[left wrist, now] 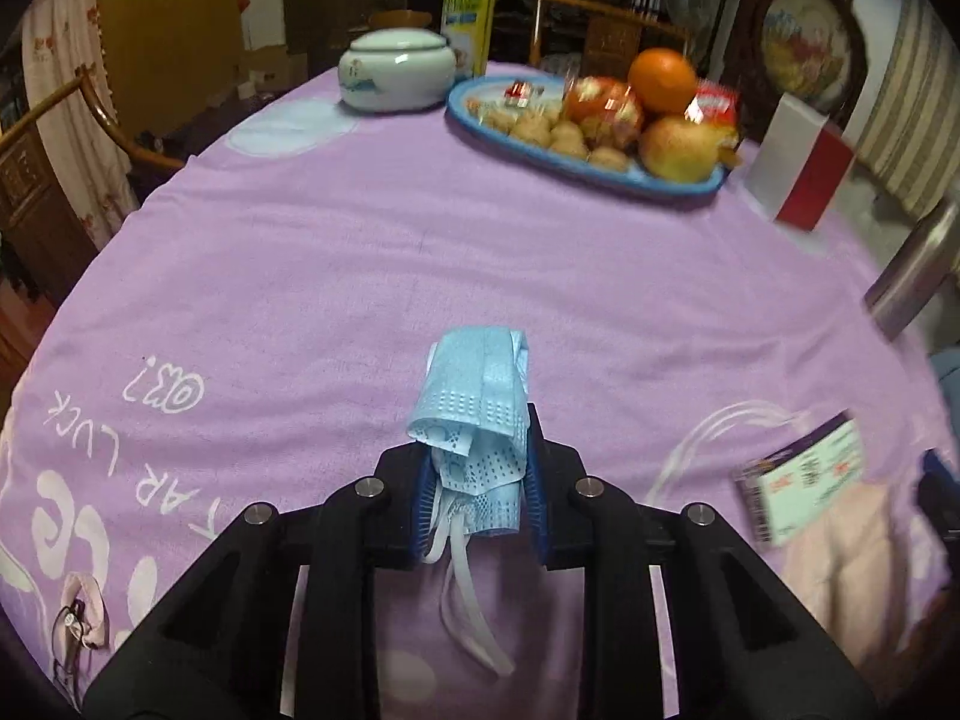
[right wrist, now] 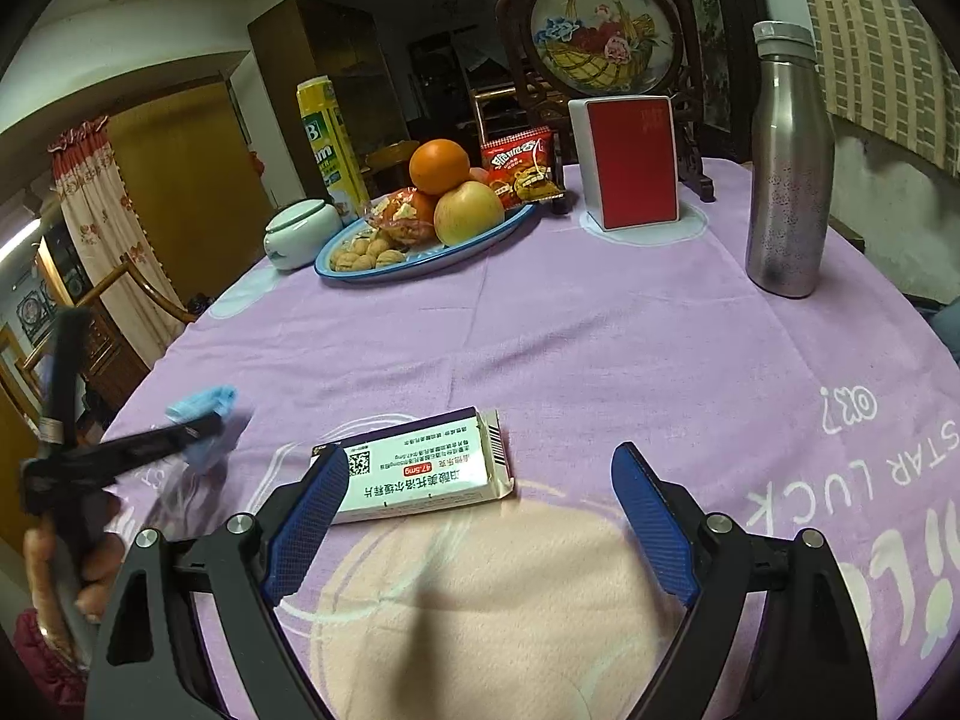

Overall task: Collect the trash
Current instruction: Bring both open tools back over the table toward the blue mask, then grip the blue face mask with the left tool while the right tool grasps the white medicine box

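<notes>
A crumpled blue face mask (left wrist: 474, 402) is pinched between the blue pads of my left gripper (left wrist: 477, 450), which is shut on it; its white ear loops hang down below the jaws. The right wrist view shows the same mask (right wrist: 204, 402) at the far left, in the left gripper (right wrist: 204, 429) held by a person's hand (right wrist: 90, 570). My right gripper (right wrist: 480, 456) stands open just above the purple tablecloth. A white medicine box (right wrist: 420, 468) lies flat just ahead of its left finger (right wrist: 312, 498), partly behind that finger's tip. The box (left wrist: 804, 480) also shows blurred at the right of the left wrist view.
A blue plate (right wrist: 336, 273) of fruit, walnuts and snack packets sits at the back of the round table. Beside it stand a white lidded jar (left wrist: 396, 69), a red and white box (right wrist: 630, 162) and a steel bottle (right wrist: 786, 180). Glasses (left wrist: 72, 630) lie near the left edge.
</notes>
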The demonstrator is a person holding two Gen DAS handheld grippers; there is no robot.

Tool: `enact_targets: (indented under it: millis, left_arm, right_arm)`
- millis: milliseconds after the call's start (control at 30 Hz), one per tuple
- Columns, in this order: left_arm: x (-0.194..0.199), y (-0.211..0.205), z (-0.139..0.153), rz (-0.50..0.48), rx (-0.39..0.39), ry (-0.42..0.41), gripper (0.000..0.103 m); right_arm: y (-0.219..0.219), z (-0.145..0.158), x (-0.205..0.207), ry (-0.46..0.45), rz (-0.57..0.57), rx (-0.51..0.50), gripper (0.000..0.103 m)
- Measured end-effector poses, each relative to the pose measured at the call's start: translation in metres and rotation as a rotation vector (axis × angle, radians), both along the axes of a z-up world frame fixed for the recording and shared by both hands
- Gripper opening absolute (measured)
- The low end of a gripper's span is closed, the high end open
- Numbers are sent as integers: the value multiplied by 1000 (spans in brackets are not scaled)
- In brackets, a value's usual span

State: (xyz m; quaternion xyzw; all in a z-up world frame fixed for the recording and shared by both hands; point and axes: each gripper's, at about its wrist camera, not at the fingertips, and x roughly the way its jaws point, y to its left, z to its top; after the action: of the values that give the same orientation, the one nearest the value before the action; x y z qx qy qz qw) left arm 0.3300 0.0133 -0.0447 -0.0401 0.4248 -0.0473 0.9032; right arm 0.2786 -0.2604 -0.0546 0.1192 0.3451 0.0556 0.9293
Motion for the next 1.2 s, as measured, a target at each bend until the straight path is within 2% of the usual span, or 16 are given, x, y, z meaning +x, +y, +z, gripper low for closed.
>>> enact_targets:
  millis: [67, 133, 200, 300, 400, 433, 467, 533, 600, 633, 667, 700, 800, 1033, 1100, 1200]
  left_arm:
    - [-10, 2, 14, -8, -25, -49, 27]
    - [-15, 2, 19, -15, -41, -63, 27]
    - [-17, 1, 19, -32, -66, -47, 27]
    - [-14, -5, 15, -48, -61, -20, 27]
    - [-13, -9, 13, -51, -36, -18, 27]
    - [-13, -9, 12, -50, -31, -21, 27]
    - [-13, -10, 12, -47, -22, -25, 27]
    - [-14, -8, 13, -34, -3, -36, 27]
    - [-14, -6, 14, -18, 10, -46, 27]
    - [-14, -4, 15, -8, 14, -50, 27]
    - [-14, -3, 15, -4, 14, -52, 27]
    - [-14, -2, 16, 1, 14, -54, 27]
    - [-15, -3, 15, 0, 23, -55, 27]
    - [-15, -4, 16, 12, 47, -69, 27]
    - [-13, -1, 16, 18, 42, -68, 28]
    - [-10, 4, 16, 31, 35, -63, 28]
  right_arm:
    - [1, -2, 2, 1, 7, 2, 88]
    - [5, -3, 8, 6, 24, -1, 88]
    - [9, -5, 15, 8, 33, -4, 88]
    - [17, -11, 26, 21, 49, -34, 87]
    - [25, -21, 39, 95, 87, -30, 87]
    - [26, -24, 40, 107, 109, -8, 83]
    - [28, -24, 40, 120, 157, 35, 81]
    - [40, -14, 29, 129, 347, 143, 79]
    - [46, 4, 10, 50, 447, 167, 79]
    - [48, 12, 3, 1, 463, 141, 81]
    - [47, 18, -3, -50, 425, 75, 82]
    - [45, 18, -3, -60, 384, 38, 84]
    - [44, 5, 8, -10, 311, -14, 84]
    - [74, -5, 26, -19, 348, -157, 84]
    - [77, -7, 40, -4, 340, -150, 84]
    - [79, -15, 63, 55, 366, -84, 84]
